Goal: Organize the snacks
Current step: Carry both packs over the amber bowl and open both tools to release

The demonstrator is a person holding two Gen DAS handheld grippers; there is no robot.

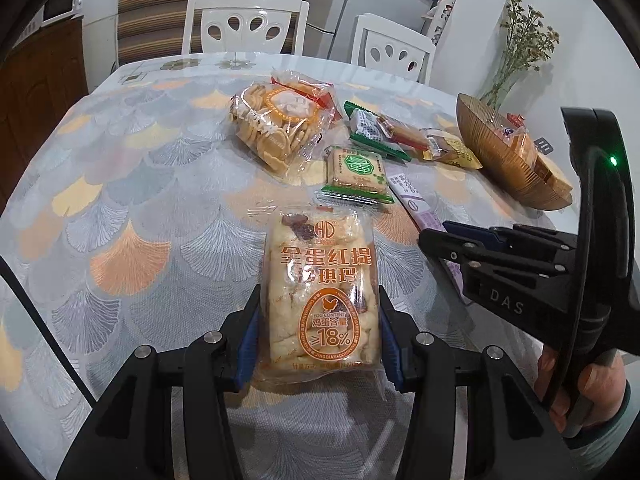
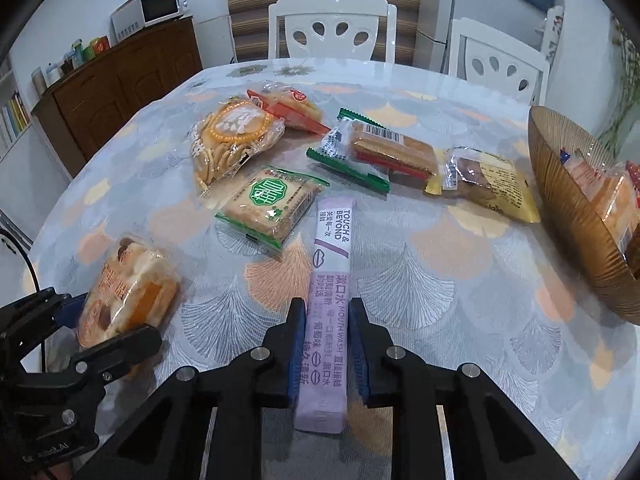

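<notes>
My left gripper (image 1: 318, 332) is shut on an orange-printed egg cake pack (image 1: 320, 288); its pads press both long sides. The pack also shows in the right wrist view (image 2: 128, 296), between the left gripper's fingers (image 2: 116, 348). My right gripper (image 2: 325, 344) is shut on a purple mouthwash stick pack (image 2: 330, 292), which lies on the tablecloth. In the left wrist view the right gripper (image 1: 444, 236) sits at the right over that purple pack (image 1: 416, 206). A brown ribbed bowl (image 2: 568, 216) with several snacks in it stands at the right.
On the table (image 2: 440, 280) lie a round cracker bag (image 2: 230, 140), a green biscuit pack (image 2: 272, 204), a red pack (image 2: 292, 110), a green-edged wafer pack (image 2: 380, 152) and a yellow pack (image 2: 492, 186). White chairs (image 2: 332, 28) stand behind. A vase (image 1: 516, 48) stands behind the bowl (image 1: 496, 144).
</notes>
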